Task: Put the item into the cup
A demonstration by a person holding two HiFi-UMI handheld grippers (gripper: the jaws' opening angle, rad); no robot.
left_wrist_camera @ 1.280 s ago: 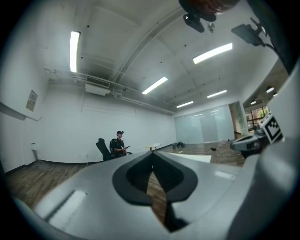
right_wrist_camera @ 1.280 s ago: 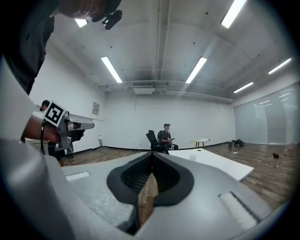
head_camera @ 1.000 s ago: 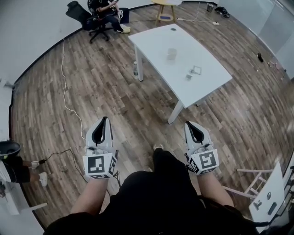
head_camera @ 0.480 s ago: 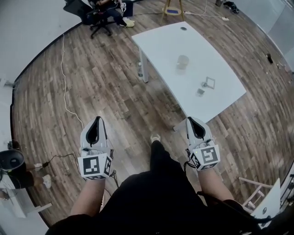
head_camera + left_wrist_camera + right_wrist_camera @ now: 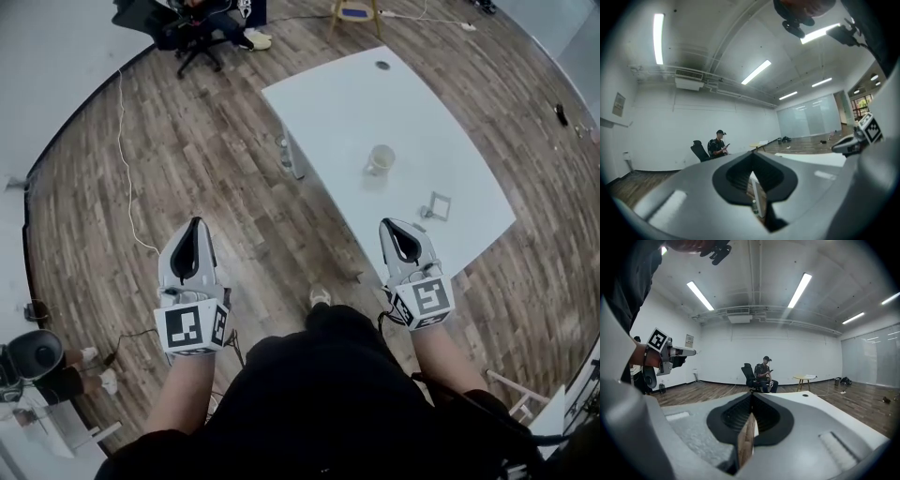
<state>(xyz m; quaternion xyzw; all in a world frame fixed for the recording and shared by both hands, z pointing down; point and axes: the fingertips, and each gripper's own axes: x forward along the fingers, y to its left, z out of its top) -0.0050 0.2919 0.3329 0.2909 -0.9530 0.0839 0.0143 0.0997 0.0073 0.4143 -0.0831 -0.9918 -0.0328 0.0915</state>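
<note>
A sparse, open office or lab room: wood-plank floor, white table, a seated person on a black swivel office chair, fluorescent strip lights, exposed ceiling ducting, frosted glass partition.

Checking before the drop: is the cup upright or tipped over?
Upright, it seems: the cup stands on the white table with its open rim facing up.

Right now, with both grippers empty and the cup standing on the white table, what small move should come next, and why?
Probably bring the right gripper forward toward the small square item and open its jaws on the way. Those jaws are together with nothing between them, and the item lies on the table near the cup, not in it, on that gripper's side.
</note>
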